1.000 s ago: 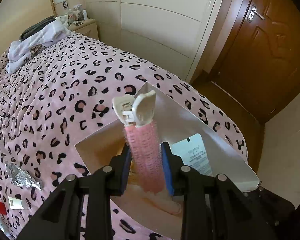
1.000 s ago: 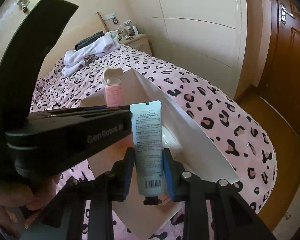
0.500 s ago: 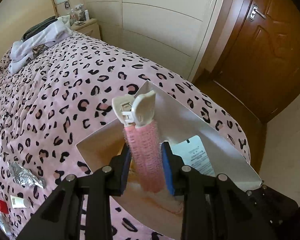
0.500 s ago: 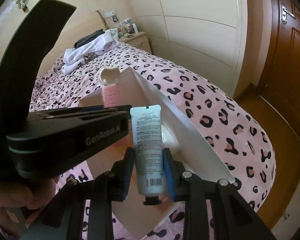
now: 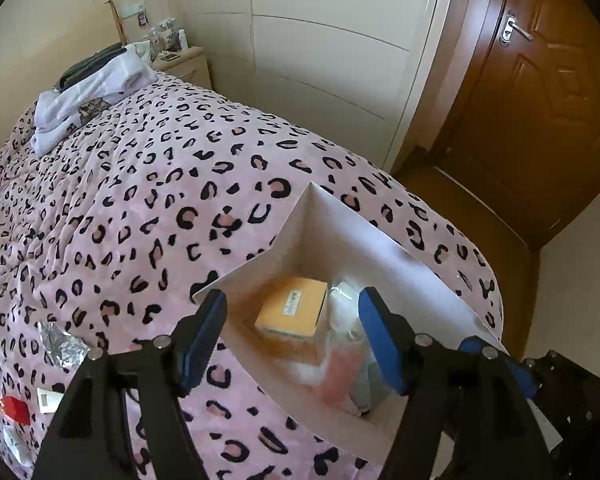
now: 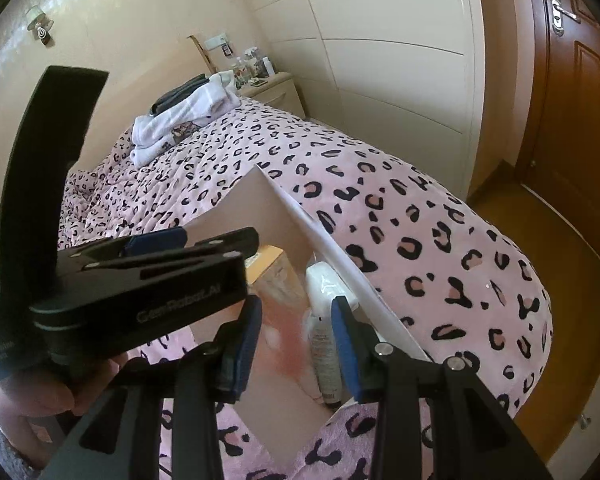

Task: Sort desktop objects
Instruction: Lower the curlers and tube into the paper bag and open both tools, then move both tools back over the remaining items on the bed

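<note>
A: Item one: white box (image 5: 384, 248), open-topped, on the near right part of the leopard-print bedspread (image 5: 148, 200). Contents?

B: Orange carton (image 5: 290, 312) lying flat toward the far left corner. Clear-wrapped white packet (image 5: 342, 304) just right of it. Pink hair roller (image 5: 340, 376), blurred, down at the near side of the box, free of any grip. White tube (image 6: 326, 354), dark cap at the near end, against the right wall beside the roller.

A: Item two: tongs?

B: Left gripper (image 5: 292, 336): above the box, jaws opening, standing well apart, nothing pressed between them; roller below the gap. Right gripper (image 6: 296, 340): jaws opening as well, pads either side of the tube, not pressing on it that can be made out. Hand (image 6: 40, 392) on the left gripper's handle, seen at the near left in the right wrist view.

A: Item three: loose pieces outside the box?

B: Left of it on the bedspread: crumpled foil wrapper (image 5: 62, 346), small red piece (image 5: 16, 410), small white piece (image 5: 50, 400).

A: Further out?

B: Folded white laundry (image 5: 84, 104) at the far end of the bed. Nightstand (image 5: 184, 64) past it. Brown door (image 5: 540, 112), far right.
</note>
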Available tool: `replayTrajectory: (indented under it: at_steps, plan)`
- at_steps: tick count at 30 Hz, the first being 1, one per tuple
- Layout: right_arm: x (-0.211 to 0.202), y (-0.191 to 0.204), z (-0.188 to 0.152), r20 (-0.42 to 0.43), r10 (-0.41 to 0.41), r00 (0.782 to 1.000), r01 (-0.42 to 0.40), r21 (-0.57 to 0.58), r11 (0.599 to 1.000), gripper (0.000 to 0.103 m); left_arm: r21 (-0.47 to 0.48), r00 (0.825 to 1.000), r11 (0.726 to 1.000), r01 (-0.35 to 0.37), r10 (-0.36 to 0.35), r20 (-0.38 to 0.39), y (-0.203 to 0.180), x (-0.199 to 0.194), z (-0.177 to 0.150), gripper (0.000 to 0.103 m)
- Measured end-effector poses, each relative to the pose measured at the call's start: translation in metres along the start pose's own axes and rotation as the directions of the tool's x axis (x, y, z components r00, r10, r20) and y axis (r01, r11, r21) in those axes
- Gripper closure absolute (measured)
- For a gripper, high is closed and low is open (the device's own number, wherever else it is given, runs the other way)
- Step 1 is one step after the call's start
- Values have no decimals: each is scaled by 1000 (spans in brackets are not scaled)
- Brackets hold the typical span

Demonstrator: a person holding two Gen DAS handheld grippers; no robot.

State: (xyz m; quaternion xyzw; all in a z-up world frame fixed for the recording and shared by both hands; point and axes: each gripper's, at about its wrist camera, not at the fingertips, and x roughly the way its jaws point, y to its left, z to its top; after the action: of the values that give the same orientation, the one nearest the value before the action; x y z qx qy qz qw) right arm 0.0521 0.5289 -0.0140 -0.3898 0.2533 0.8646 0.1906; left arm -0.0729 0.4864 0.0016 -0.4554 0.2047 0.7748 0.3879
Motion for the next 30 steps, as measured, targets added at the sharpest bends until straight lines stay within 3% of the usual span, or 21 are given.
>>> replayTrajectory:
  at_steps: [16, 25, 30]
  plan:
    - [-31, 29, 4, -77, -64, 995, 60, -53, 997, 66, 10, 998, 999, -53, 53, -46, 8, -54, -18, 34]
    - [-62, 63, -7, -68, -53, 996, 44, -136, 990, 66, -58, 995, 994, -94, 96, 23, 34, -114, -51, 34]
    - [-82, 96, -21, -56, 10, 998, -21, -200, 980, 66, -185, 981, 974, -132, 155, 117, 74, -173, -84, 34]
